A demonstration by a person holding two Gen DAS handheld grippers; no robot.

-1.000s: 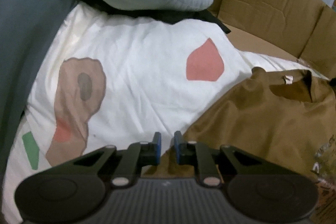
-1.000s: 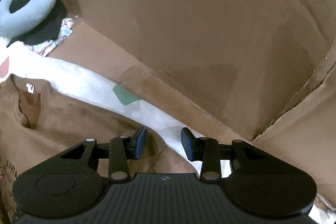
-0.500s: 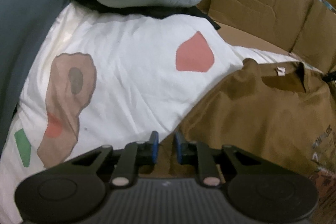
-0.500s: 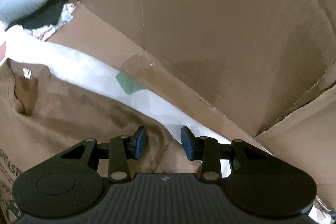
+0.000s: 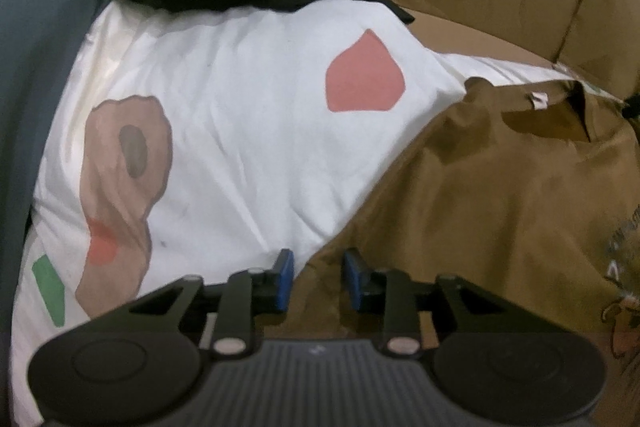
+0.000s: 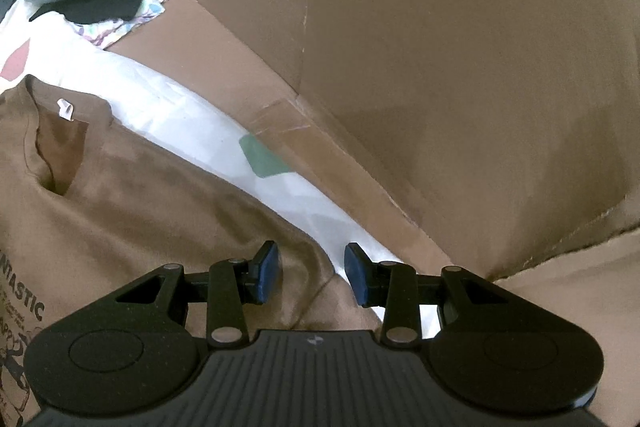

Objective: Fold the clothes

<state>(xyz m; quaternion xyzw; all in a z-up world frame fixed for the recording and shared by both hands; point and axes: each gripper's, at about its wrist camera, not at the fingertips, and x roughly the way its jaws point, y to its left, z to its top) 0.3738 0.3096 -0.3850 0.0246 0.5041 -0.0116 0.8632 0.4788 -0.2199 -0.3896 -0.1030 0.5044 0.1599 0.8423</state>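
1. The left gripper (image 5: pixel 316 281) is built of matte black plastic, with two round, disc-like housings at its outer corners.
2. A ribbed, dark grey panel is set between the housings, and a small pale mark is seen at its top middle.
3. Each finger (image 5: pixel 283 279) is tipped with a blue pad and is carried on black link bars.
4. Silver round pins are fitted at the link joints, two large ones near the panel and smaller ones farther out.
5. Triangular cut-outs are seen in the outer links.
6. The right gripper (image 6: pixel 312 277) is made the same way: black body, ribbed panel, blue pads (image 6: pixel 267 273), silver pins.
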